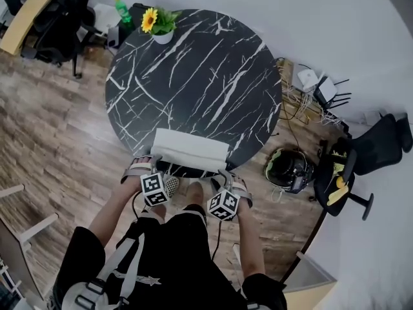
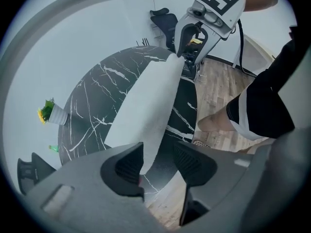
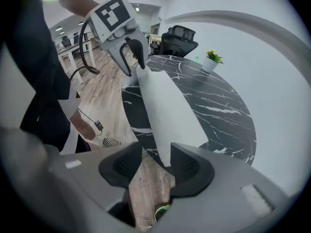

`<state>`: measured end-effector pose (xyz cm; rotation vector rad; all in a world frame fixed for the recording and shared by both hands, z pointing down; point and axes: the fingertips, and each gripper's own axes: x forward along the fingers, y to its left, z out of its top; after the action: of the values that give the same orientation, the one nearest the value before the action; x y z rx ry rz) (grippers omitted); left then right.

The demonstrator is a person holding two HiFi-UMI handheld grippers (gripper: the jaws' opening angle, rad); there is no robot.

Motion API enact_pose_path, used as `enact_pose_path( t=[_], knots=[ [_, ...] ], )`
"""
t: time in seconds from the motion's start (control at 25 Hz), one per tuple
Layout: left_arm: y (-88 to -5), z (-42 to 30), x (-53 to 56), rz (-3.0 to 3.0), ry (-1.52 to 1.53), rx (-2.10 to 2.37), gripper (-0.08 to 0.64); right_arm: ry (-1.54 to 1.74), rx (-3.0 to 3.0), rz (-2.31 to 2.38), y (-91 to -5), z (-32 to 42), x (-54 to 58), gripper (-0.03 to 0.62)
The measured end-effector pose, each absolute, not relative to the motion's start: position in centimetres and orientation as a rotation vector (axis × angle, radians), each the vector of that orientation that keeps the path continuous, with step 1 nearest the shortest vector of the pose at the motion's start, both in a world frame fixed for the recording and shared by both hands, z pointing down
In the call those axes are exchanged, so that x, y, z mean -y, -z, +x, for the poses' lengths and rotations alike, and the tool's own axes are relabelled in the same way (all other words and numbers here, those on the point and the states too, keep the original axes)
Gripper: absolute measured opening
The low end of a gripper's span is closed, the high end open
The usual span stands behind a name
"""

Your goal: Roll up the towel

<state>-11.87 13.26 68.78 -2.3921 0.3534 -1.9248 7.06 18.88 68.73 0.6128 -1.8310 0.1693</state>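
table (image 1: 193, 76): round, glossy black marble-look top with white veins
towel (image 1: 190, 148): white, smooth cloth, a long folded strip at the table's near edge
pot (image 1: 162, 37): small, white, at the table's far edge, holding a yellow sunflower (image 1: 150, 19) (green leaves too)
left gripper (image 2: 158, 161): ribbed dark jaws apart, a towel corner between them
right gripper (image 3: 155, 161): jaws apart, the towel's other corner against one pad
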Motion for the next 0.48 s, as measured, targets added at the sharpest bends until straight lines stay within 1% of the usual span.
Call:
enact_pose_path(
  t=[0.36, 0.48],
  knots=[
    [-69.9, -11.5, -12.0, -2.368, 1.965, -0.314, 0.179, -0.191, 1.836, 0.608, -70.0, 7.4, -17.9, 0.169],
    [-70.2, -11.5, -11.4, -2.346, 1.97, -0.326, 0.15, -0.172, 1.829, 0.605, -70.2, 7.5, -17.3, 0.16]
  ],
)
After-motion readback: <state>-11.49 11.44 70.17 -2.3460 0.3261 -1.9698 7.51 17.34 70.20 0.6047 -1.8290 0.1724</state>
